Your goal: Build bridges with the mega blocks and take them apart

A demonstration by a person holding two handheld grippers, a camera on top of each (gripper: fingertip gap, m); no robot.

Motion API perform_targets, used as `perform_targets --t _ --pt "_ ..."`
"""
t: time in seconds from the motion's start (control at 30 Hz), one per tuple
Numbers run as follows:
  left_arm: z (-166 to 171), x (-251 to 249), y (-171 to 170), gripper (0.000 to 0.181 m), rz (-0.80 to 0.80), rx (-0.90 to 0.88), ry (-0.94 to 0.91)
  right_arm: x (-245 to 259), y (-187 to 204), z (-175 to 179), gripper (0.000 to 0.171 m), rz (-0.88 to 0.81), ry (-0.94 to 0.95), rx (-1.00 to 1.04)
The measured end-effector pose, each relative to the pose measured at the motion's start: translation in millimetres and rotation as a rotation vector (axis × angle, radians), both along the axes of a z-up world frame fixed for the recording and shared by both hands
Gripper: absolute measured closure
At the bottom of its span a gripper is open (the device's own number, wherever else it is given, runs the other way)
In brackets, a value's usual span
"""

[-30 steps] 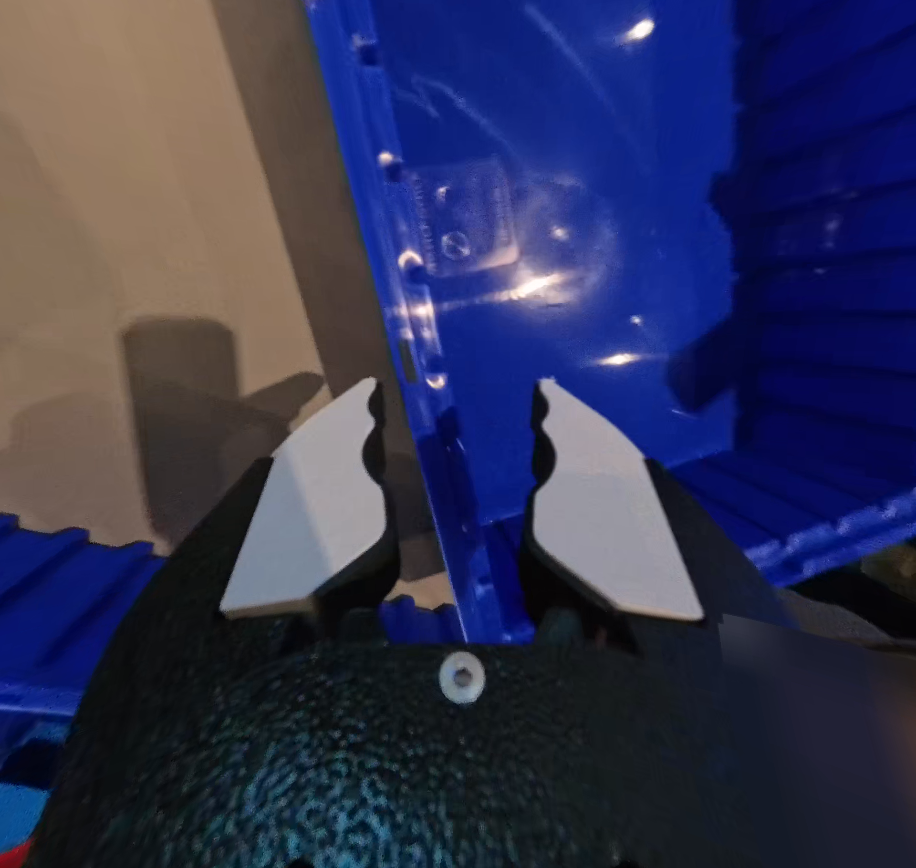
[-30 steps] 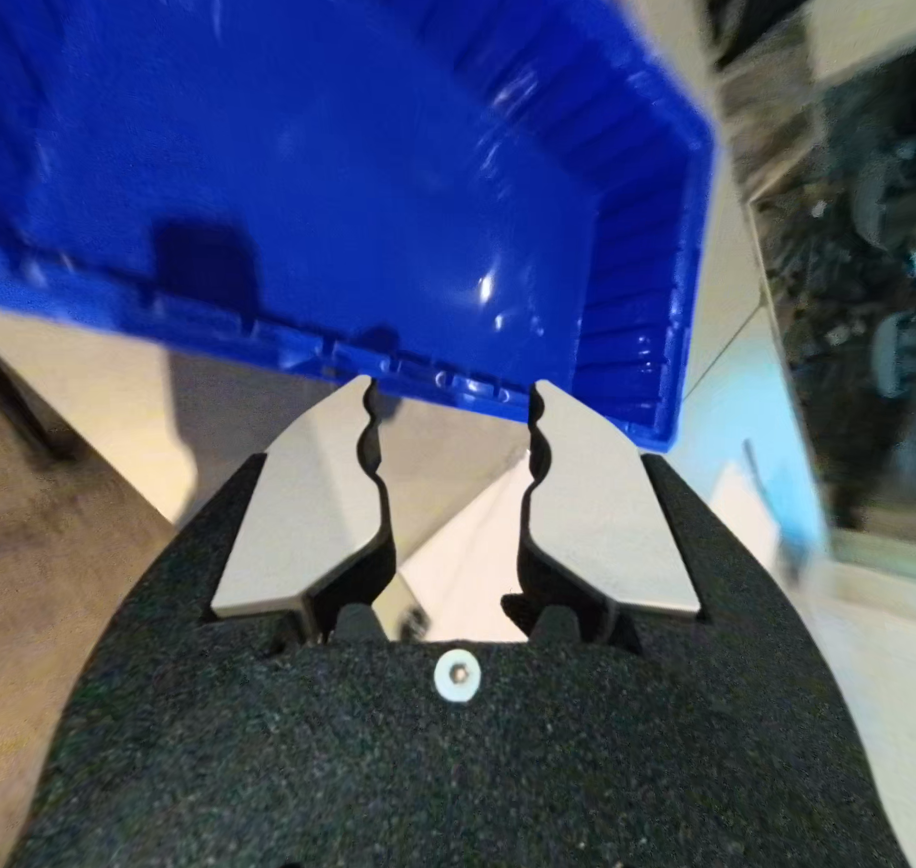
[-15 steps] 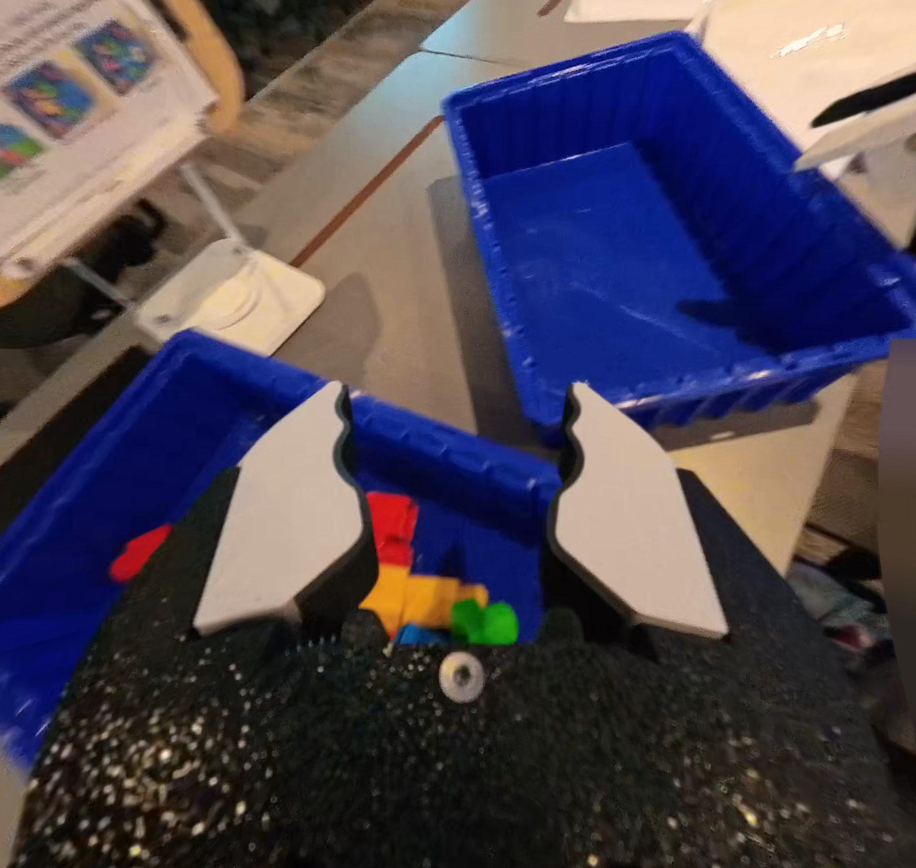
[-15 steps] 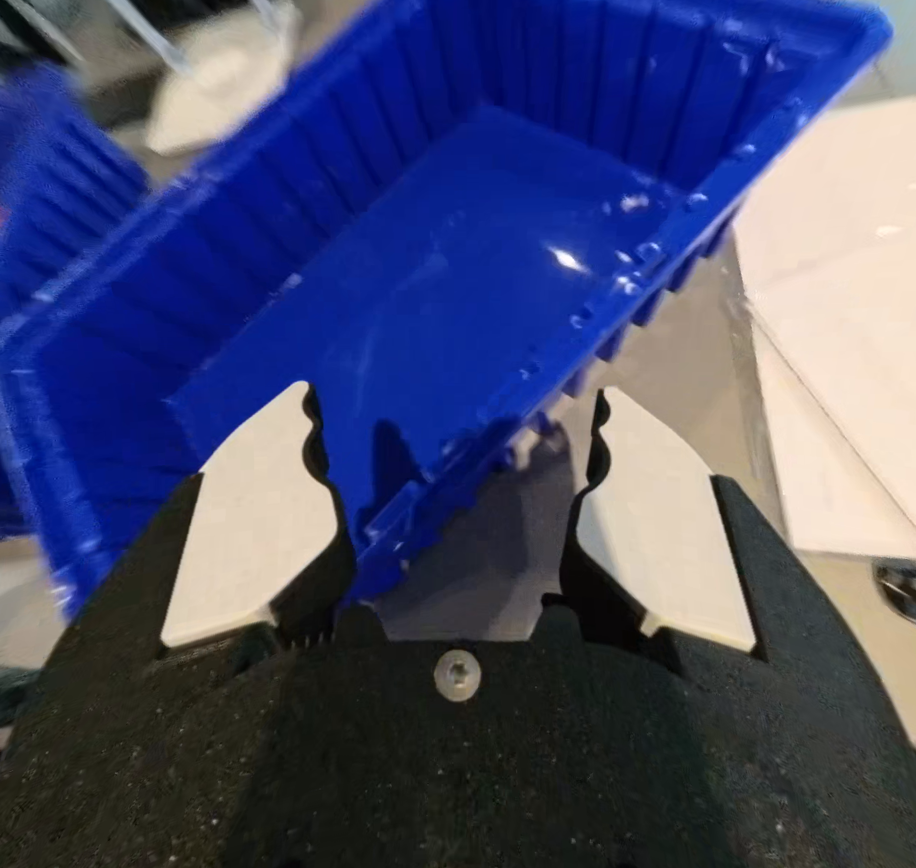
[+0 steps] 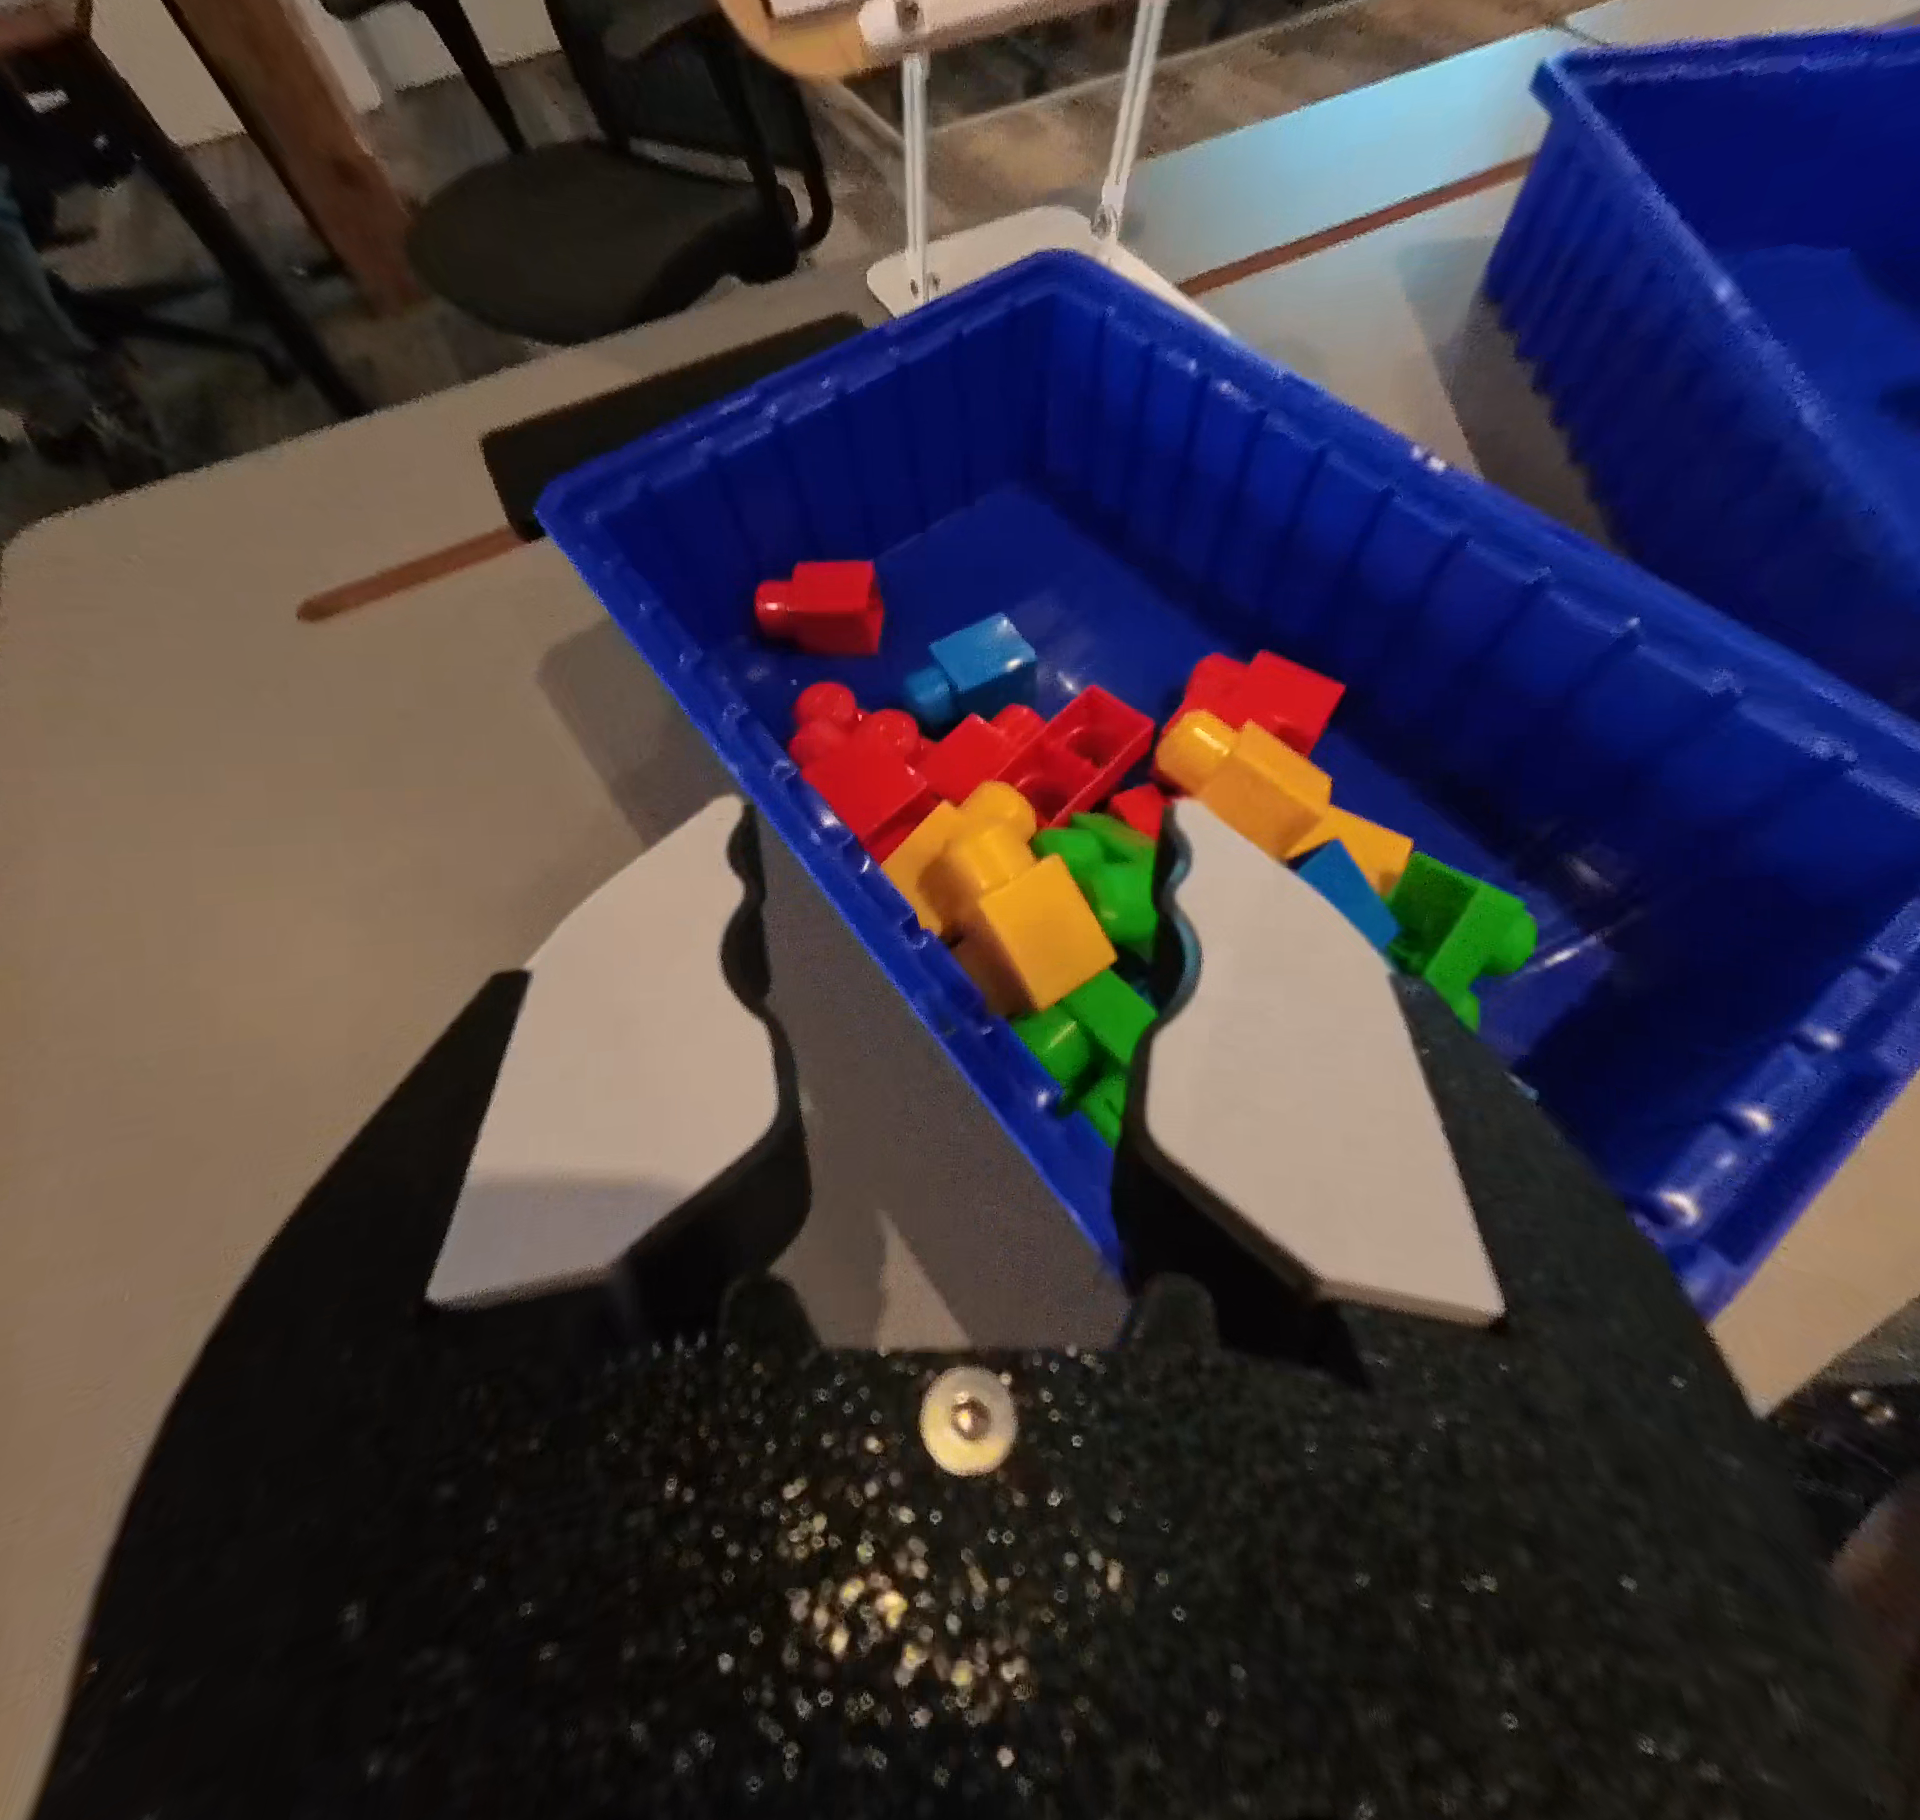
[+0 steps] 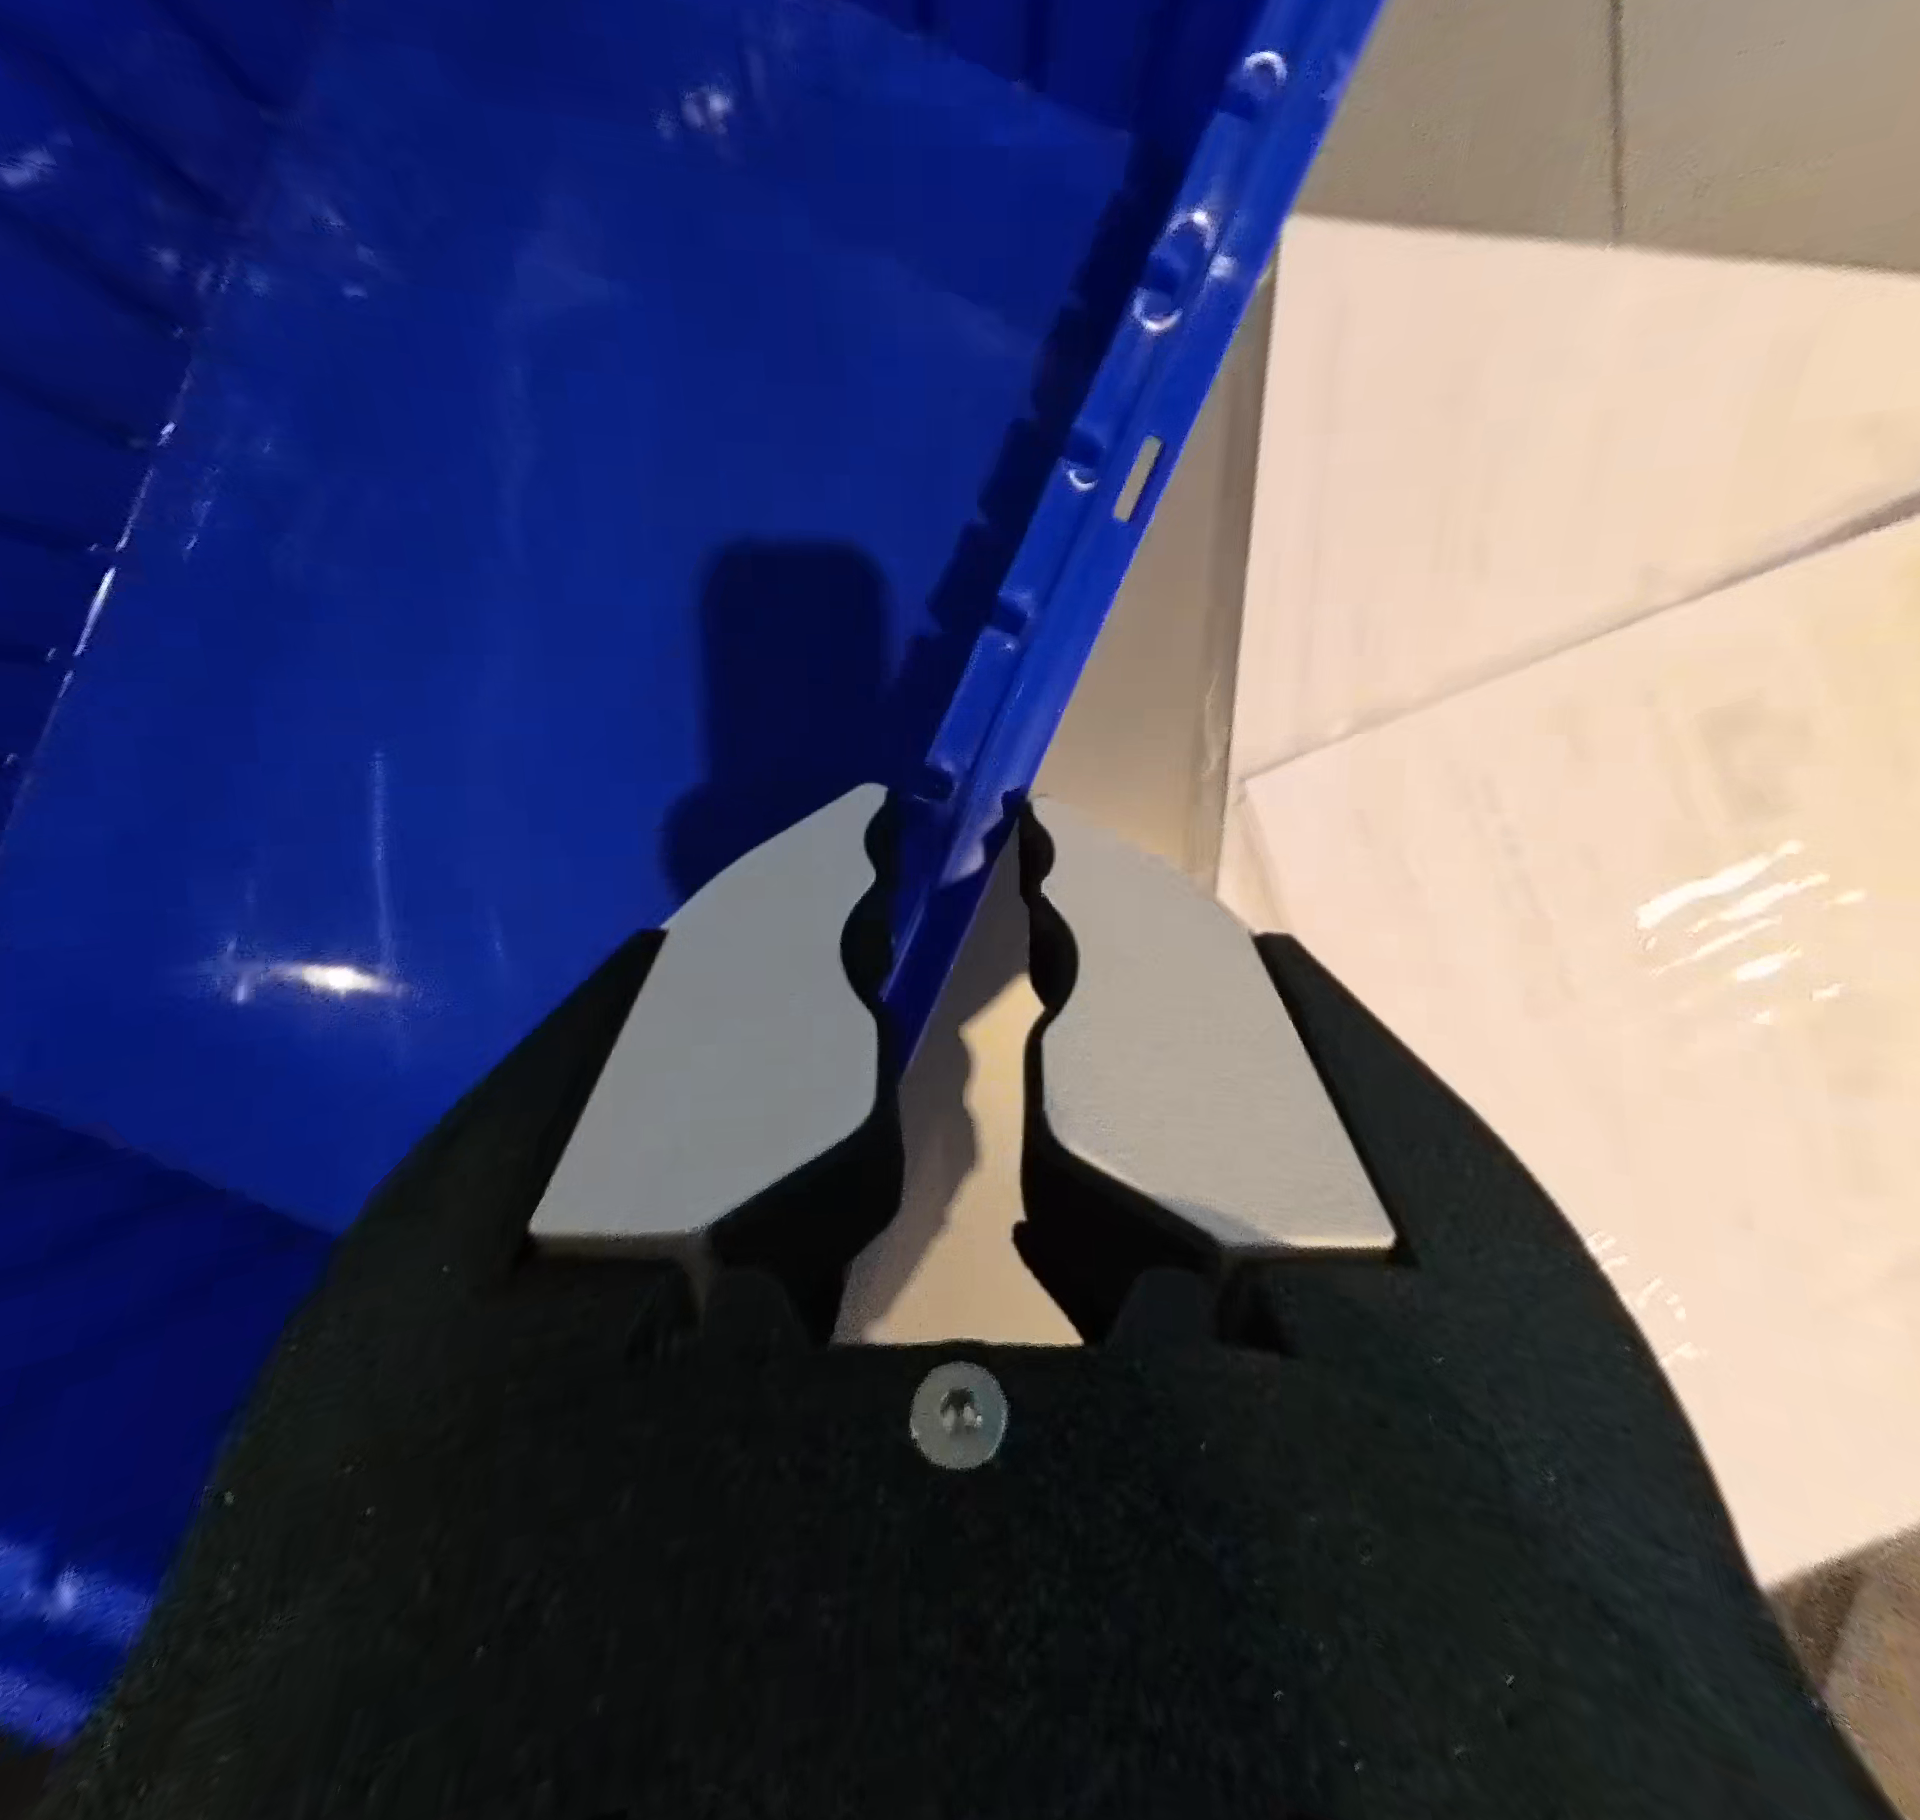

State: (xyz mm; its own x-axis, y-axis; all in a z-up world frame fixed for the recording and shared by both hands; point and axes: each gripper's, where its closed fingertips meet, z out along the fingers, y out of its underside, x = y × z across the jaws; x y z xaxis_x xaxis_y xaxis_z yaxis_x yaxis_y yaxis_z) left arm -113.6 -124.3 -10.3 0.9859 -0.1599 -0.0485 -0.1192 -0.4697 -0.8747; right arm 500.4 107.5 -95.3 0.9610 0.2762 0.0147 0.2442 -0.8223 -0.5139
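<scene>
**A:** Where are the blocks?

**B:** Middle of my left view, heaped in the near bin. A second ago that camera showed only the bare floor of the empty bin, now upper right. Nothing is built yet.

**A:** Grippers?

**B:** My left gripper gapes wide astride the near bin's rim, holding nothing. My right gripper has pinched onto the empty bin's wall; only the right view shows that, and the white boxes at its right.

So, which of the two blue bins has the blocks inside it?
The blue bin under the left gripper holds them; the other blue bin, at far right, shows only bare floor.
</scene>
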Motion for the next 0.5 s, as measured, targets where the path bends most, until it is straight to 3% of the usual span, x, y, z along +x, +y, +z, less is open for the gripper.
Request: perform_targets --t 0.03,0.23,0.3,0.37,0.47,0.5 --pt "-7 -1 1 0.112 -0.015 -0.021 -0.006 1 10 0 0.15 0.003 -0.015 0.007" --pt "-43 -5 13 0.107 -0.039 -0.181 -0.062 -4 37 13 0.143 0.064 -0.122 0.05" --pt "-43 -7 11 0.104 -0.026 -0.178 -0.064 -47 23 58 0.136 0.139 0.071 0.217" --pt "-35 -11 7 0.113 0.003 -0.107 -0.05 -103 -10 104 0.145 0.302 0.207 0.365" --pt "-24 -10 -4 0.13 0.026 -0.009 -0.082 -187 -62 116 0.171 0.602 0.125 0.399" --pt "-20 -9 -8 0.134 0.028 0.021 -0.089 -216 -77 109 0.171 0.695 0.088 0.376"
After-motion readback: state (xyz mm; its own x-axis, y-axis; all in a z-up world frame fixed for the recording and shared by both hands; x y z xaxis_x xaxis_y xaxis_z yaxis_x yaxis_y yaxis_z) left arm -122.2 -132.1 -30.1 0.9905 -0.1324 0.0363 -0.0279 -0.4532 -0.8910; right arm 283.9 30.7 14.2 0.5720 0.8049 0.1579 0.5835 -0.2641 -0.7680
